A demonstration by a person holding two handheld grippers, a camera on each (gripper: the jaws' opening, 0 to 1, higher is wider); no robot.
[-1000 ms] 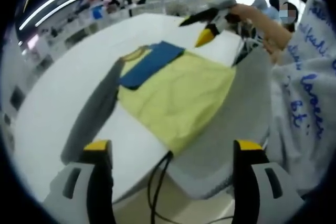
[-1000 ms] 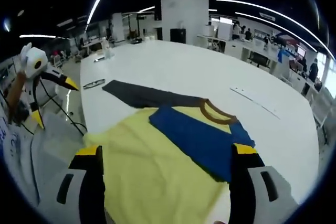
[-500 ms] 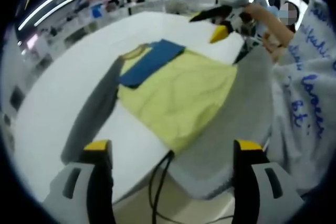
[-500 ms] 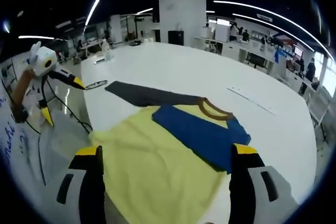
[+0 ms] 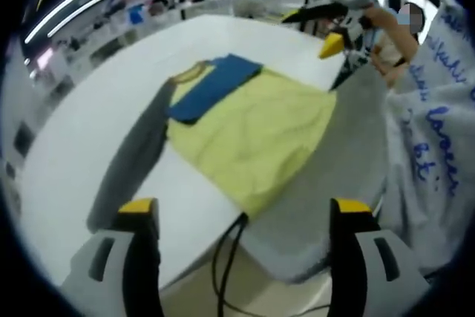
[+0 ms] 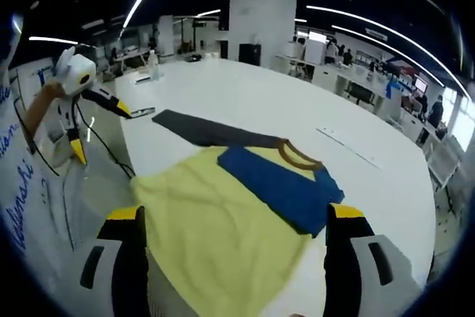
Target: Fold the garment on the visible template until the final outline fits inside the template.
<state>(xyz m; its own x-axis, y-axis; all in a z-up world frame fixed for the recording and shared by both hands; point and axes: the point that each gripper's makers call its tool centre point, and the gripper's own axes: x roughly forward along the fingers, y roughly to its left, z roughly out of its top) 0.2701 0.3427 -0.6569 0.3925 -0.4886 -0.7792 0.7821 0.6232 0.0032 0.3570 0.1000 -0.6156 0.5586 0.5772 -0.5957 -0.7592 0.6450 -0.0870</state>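
A yellow shirt (image 5: 249, 135) with blue sleeves and a brown collar lies flat at the white table's near edge. One blue sleeve (image 5: 215, 87) is folded across its chest. A long dark grey strip (image 5: 130, 161) lies against the shirt's side. My left gripper (image 5: 245, 217) is open and hangs off the table edge, short of the hem. My right gripper (image 6: 234, 220) is open above the yellow shirt (image 6: 223, 220), with the blue sleeve (image 6: 278, 187) and the grey strip (image 6: 208, 130) beyond. Each gripper shows in the other's view, held in the air beside the table: right gripper (image 5: 324, 29), left gripper (image 6: 100, 128).
The white table (image 6: 297, 109) stretches far beyond the shirt. A black cable (image 5: 223, 257) hangs below its edge over grey floor (image 5: 341, 176). A person's white clothing with blue writing (image 5: 438, 131) is on the right. A thin strip (image 6: 349, 146) and a small dark object (image 6: 141, 111) lie on the table.
The right gripper has drifted rightward and upward in the left gripper view. The right gripper's camera has pulled back a little. The shirt and strip lie as before.
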